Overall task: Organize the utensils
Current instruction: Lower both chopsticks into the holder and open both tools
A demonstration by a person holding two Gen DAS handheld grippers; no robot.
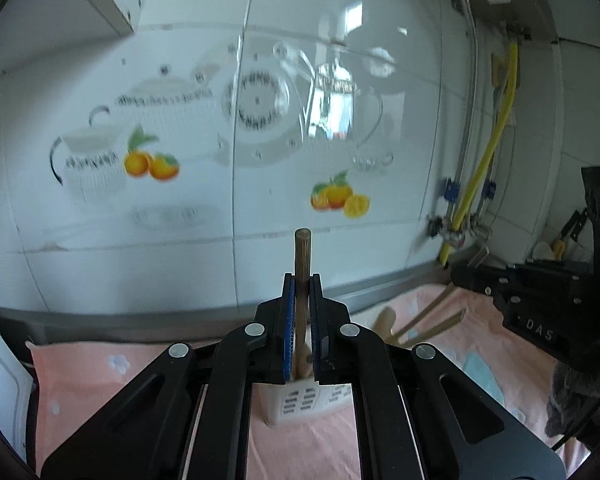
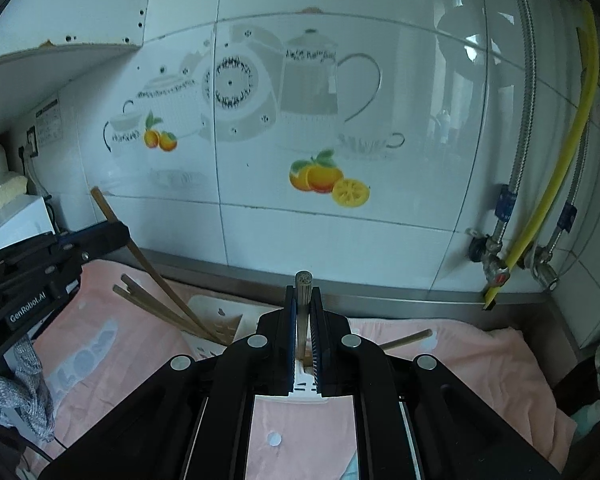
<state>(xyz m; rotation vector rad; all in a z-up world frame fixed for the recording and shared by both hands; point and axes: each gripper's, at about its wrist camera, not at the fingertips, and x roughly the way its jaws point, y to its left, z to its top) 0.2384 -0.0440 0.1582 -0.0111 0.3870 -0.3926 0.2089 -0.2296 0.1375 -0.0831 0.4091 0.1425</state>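
My left gripper (image 1: 302,280) is shut on an upright wooden utensil handle (image 1: 302,252) whose lower end goes down into a white slotted utensil holder (image 1: 300,400). My right gripper (image 2: 303,292) is shut on a grey-tipped stick-like utensil (image 2: 303,286) standing upright over the same white holder (image 2: 220,320). Chopsticks (image 2: 152,300) and a wooden spoon (image 1: 384,316) lean out of the holder. The left gripper also shows at the left of the right wrist view (image 2: 52,256), and the right gripper at the right of the left wrist view (image 1: 540,292).
A pink cloth (image 2: 440,360) covers the counter. A tiled wall with teapot and orange decals (image 2: 324,176) stands close behind. A yellow hose and metal valves (image 2: 516,248) sit at the right. One loose chopstick (image 2: 406,339) lies on the cloth. A white appliance (image 2: 12,220) stands at far left.
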